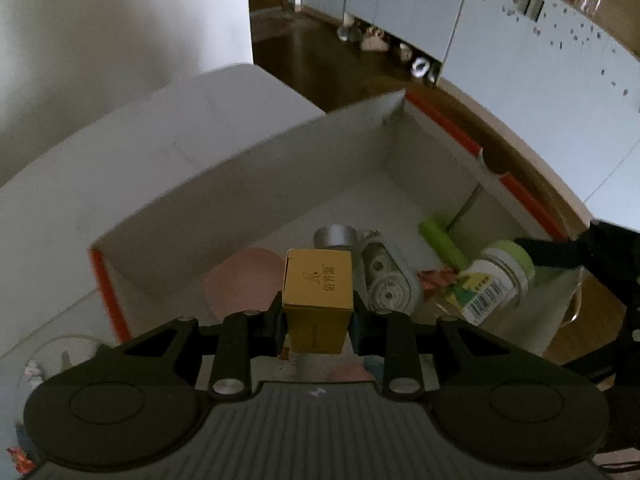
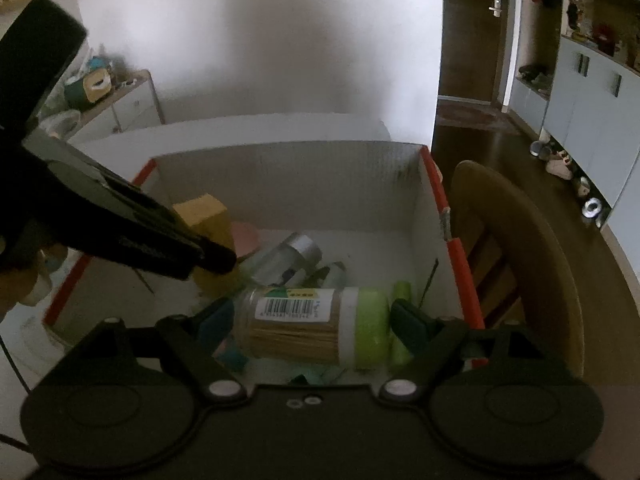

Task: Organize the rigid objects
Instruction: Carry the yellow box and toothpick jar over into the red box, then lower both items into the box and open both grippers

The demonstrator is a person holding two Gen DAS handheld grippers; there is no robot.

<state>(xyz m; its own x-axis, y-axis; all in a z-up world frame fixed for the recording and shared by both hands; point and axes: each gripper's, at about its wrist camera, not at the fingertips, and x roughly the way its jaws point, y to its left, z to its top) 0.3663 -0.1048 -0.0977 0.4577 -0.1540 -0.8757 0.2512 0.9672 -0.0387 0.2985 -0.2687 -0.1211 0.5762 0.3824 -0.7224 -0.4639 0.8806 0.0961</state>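
My left gripper (image 1: 317,322) is shut on a small yellow carton (image 1: 318,292) and holds it over the open white box with orange edges (image 1: 248,184). My right gripper (image 2: 316,326) is shut on a clear toothpick jar with a green lid (image 2: 316,322), held sideways above the same box (image 2: 296,176). The jar also shows in the left wrist view (image 1: 496,280), and the yellow carton in the right wrist view (image 2: 208,216). In the box lie a silver-capped bottle (image 1: 336,236), a patterned cylinder (image 1: 386,276), a green tube (image 1: 442,240) and a pink object (image 1: 244,280).
A wooden chair back (image 2: 516,248) stands right of the box. A white wall (image 2: 260,40) rises behind it. Blue-grey cabinets (image 1: 540,60) and shoes on a dark floor (image 1: 376,40) lie beyond. A small cluttered cabinet (image 2: 120,100) stands at the far left.
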